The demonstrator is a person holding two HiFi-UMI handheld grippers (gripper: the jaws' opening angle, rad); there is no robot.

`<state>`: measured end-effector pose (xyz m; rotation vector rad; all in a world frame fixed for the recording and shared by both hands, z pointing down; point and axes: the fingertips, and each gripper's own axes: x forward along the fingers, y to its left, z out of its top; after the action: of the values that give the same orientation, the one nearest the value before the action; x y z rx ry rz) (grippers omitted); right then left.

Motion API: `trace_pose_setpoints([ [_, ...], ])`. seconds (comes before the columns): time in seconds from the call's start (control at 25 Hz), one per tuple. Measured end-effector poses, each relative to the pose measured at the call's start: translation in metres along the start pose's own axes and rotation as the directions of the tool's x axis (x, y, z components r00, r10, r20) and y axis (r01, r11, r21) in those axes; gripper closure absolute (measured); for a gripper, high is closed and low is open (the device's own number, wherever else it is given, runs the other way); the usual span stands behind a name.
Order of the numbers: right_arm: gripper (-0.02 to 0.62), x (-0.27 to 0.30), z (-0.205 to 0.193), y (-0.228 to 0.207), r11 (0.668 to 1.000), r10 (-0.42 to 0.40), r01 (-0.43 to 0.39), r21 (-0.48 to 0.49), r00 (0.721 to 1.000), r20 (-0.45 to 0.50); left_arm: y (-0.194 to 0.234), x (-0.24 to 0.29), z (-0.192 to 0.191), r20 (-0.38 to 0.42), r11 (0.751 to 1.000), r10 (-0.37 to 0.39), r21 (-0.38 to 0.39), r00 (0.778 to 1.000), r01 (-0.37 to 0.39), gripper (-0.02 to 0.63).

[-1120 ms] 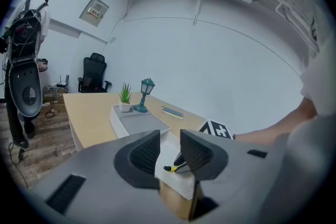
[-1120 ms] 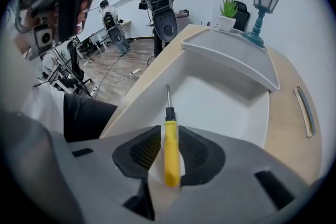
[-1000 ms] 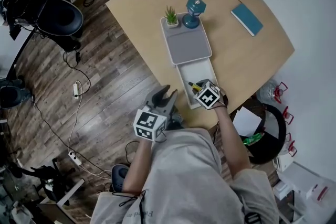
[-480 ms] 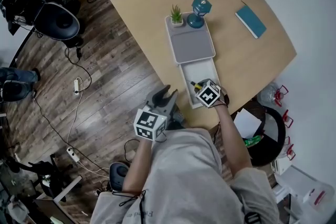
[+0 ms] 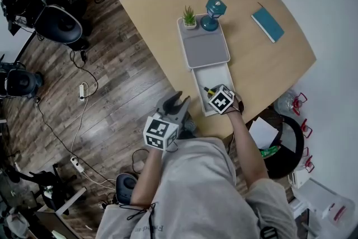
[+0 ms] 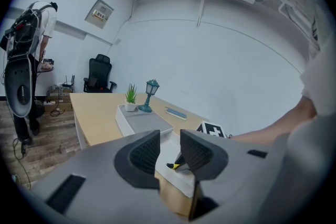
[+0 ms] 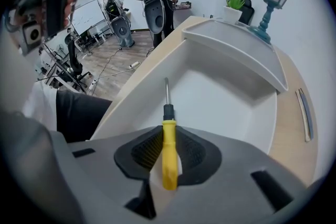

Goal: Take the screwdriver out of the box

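The screwdriver (image 7: 168,131) lies in the open white box (image 7: 236,113), lower middle of the right gripper view. Its yellow handle is pinched by the right gripper (image 7: 168,148), whose jaws have just been closing onto it. Grasping looks done; next comes a lift clear of the box walls. The head view hides that grip behind the gripper's own body. The left gripper view shows the left gripper (image 6: 169,153) with jaws apart, empty.
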<state>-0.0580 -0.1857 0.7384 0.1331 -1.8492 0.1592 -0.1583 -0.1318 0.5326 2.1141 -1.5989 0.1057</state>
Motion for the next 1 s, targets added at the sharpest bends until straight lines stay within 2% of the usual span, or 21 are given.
trace_pose_setpoints([
  [0.24,0.517,-0.002,0.000,0.000,1.000,-0.020,0.020,-0.018,1.000,0.001,0.001,-0.001,0.000,-0.002,1.000,0.000,0.004,1.000,0.000,0.492],
  [0.52,0.518,-0.011,0.003,-0.006,0.999,-0.039,0.038,0.020,0.998,0.045,0.002,-0.002,0.001,0.000,1.000,-0.002,0.004,1.000,0.002,0.492],
  [1.0,0.520,-0.041,0.021,-0.015,0.990,-0.093,0.067,0.126,0.972,0.215,-0.004,0.004,0.005,-0.009,0.999,-0.024,0.025,1.000,0.024,0.492],
])
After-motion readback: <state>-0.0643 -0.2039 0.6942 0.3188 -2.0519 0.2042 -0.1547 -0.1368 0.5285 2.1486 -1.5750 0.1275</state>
